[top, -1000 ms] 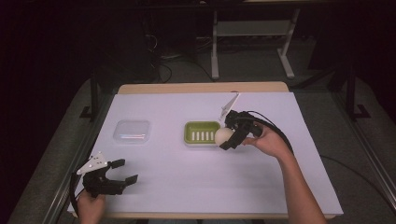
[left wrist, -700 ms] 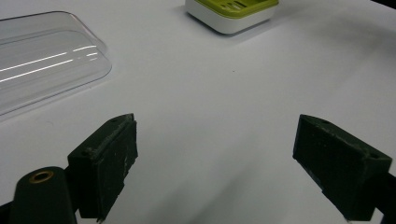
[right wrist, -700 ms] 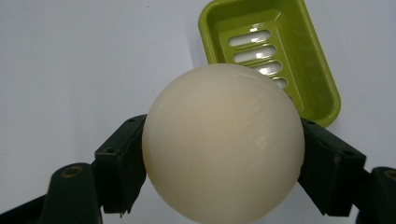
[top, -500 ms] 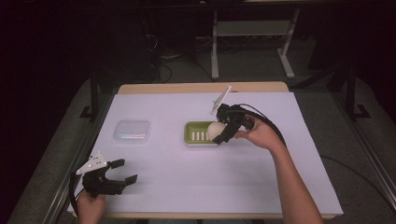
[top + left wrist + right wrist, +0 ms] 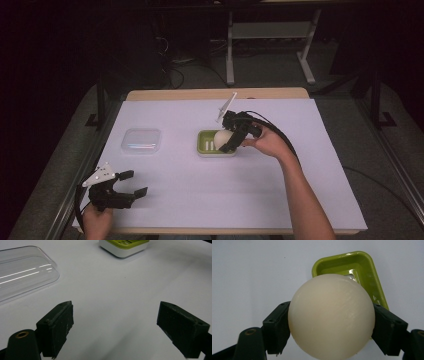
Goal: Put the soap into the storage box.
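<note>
A cream-white round soap (image 5: 331, 316) is clamped between the two black jaws of my right gripper (image 5: 226, 140), held just above a green soap dish (image 5: 209, 142) at the table's middle. In the right gripper view the soap hides most of the green soap dish (image 5: 352, 263) beneath it. My left gripper (image 5: 131, 184) rests near the front left corner of the table, open, with bare white surface between its fingers (image 5: 58, 322). The green soap dish (image 5: 125, 246) shows far off at the top of the left gripper view.
A clear plastic lid (image 5: 141, 141) lies left of the dish, also near at upper left as the clear lid (image 5: 22, 270). The white table cover (image 5: 300, 165) spans the table. A metal stand (image 5: 270, 35) is on the floor behind.
My right gripper has carried the soap leftward and lowered it from beside the dish's right edge to over the dish. The left gripper has stayed still.
</note>
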### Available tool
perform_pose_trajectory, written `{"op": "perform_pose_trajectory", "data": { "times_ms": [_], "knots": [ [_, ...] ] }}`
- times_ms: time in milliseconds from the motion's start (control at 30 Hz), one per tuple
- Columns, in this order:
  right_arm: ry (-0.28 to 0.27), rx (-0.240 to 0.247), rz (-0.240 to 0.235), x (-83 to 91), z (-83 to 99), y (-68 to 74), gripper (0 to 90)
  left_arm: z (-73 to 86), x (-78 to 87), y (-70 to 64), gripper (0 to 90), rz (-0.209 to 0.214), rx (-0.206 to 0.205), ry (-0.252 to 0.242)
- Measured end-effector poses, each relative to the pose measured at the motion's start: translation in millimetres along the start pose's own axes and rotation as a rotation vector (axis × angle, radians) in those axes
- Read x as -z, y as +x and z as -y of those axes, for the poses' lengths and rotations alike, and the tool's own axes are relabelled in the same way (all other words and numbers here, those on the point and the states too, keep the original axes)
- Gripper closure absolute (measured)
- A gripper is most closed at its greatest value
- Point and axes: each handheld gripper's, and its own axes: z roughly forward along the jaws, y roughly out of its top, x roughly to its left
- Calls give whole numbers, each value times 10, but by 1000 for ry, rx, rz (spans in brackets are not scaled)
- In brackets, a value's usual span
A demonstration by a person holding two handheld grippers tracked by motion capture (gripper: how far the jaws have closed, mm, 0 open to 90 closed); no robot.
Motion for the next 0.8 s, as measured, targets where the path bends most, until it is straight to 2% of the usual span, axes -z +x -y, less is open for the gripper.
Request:
{"op": "perform_pose_trajectory", "data": {
  "times_ms": [400,633,800],
  "knots": [
    [1,-15,8,-142,-52,-69,237,3,1,3,130,0,0,0],
    [21,-25,9,-228,-58,-113,236,4,1,0,130,-1,2,-2],
    [11,-31,15,-260,-74,-131,236,5,-1,4,130,0,2,0]
  ]
}}
